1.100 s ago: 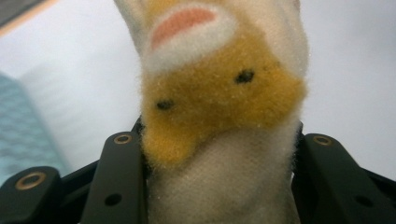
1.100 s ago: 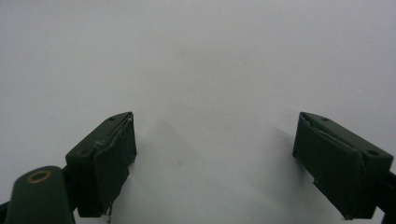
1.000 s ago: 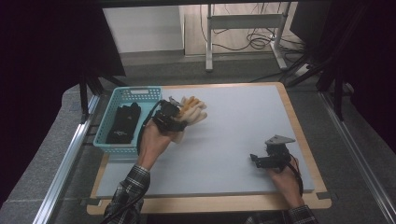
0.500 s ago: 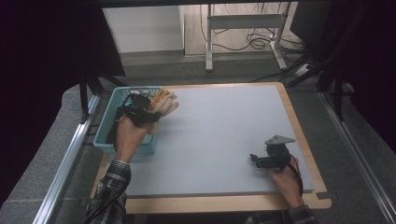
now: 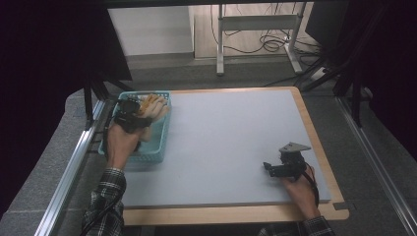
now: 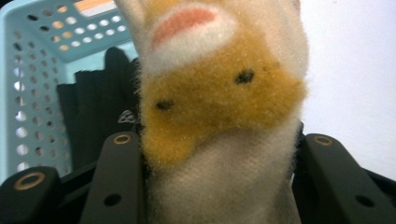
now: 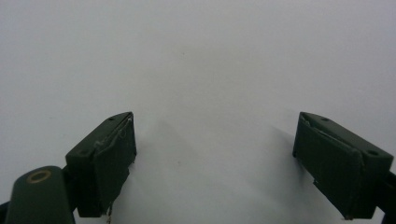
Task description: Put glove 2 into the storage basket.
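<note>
Left hand-held gripper (image 5: 134,112) clenched on tan-and-white plush sock (image 6: 219,107), hanging over light-blue perforated plastic basket (image 5: 153,147) at counter's far-left corner; drop lies straight below. Right hand-held gripper (image 5: 275,168) released, idle near right edge.

one worktop (image 5: 236,147), grey mat on wooden board. one light blue perforated basket (image 5: 158,142). one plush toy (image 5: 151,105), cream and tan, two small black eyes. one dark bundle (image 6: 100,107) in basket; number of pieces in it cannot be told. two tongs: left tongs (image 5: 133,114), right tongs (image 5: 271,167). two hands, two plaid sleeves. one metal-legged table beyond the worktop.
</note>
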Action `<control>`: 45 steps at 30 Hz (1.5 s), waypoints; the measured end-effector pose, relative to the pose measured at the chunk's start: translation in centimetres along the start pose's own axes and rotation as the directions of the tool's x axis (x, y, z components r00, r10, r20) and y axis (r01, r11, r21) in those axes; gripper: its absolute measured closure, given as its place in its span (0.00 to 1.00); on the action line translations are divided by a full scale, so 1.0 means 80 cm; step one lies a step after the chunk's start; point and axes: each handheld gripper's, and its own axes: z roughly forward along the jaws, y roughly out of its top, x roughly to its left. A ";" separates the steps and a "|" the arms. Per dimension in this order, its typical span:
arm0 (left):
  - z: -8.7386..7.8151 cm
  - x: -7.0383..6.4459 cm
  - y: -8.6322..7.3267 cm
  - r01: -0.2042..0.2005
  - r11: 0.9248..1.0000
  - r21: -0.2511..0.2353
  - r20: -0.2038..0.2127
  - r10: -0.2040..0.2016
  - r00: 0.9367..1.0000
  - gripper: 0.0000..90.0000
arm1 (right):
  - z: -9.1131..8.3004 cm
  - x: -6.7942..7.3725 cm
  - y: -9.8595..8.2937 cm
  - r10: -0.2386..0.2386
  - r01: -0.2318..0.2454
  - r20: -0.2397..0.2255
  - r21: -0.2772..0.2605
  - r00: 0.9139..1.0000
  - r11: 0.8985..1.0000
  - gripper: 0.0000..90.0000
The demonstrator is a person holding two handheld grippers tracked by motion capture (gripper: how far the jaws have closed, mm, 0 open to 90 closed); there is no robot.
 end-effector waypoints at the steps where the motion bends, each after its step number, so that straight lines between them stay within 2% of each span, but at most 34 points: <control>1: 0.000 0.004 -0.001 0.006 1.000 0.002 -0.005 -0.006 1.000 0.58 | 0.000 0.000 0.000 0.000 0.000 0.000 0.000 1.000 1.000 0.14; 8: 0.007 0.027 -0.009 0.059 0.998 0.021 -0.034 -0.058 0.998 0.58 | 0.000 0.000 0.000 0.000 0.000 0.000 0.000 1.000 1.000 0.14; 11: 0.013 0.034 -0.012 0.071 0.997 0.039 -0.043 -0.069 0.997 0.57 | 0.000 0.000 0.000 0.000 0.000 0.000 0.000 1.000 1.000 0.14; 19: 0.034 0.041 -0.012 0.088 0.994 0.067 -0.050 -0.085 0.995 0.57 | 0.000 0.000 0.000 0.000 0.000 0.000 -0.001 1.000 1.000 0.14; 26: 0.054 0.040 -0.011 0.102 0.991 0.086 -0.046 -0.098 0.994 0.57 | 0.000 0.000 0.000 0.001 -0.001 0.000 -0.001 1.000 1.000 0.15; 38: 0.087 0.021 -0.003 0.075 0.988 0.134 -0.028 -0.071 0.997 0.57 | 0.000 0.000 0.000 0.000 0.000 0.000 -0.001 1.000 1.000 0.14; 45: 0.103 0.013 0.000 0.064 0.983 0.173 -0.023 -0.061 0.998 0.56 | 0.000 0.000 0.000 0.000 0.000 0.000 -0.001 1.000 1.000 0.14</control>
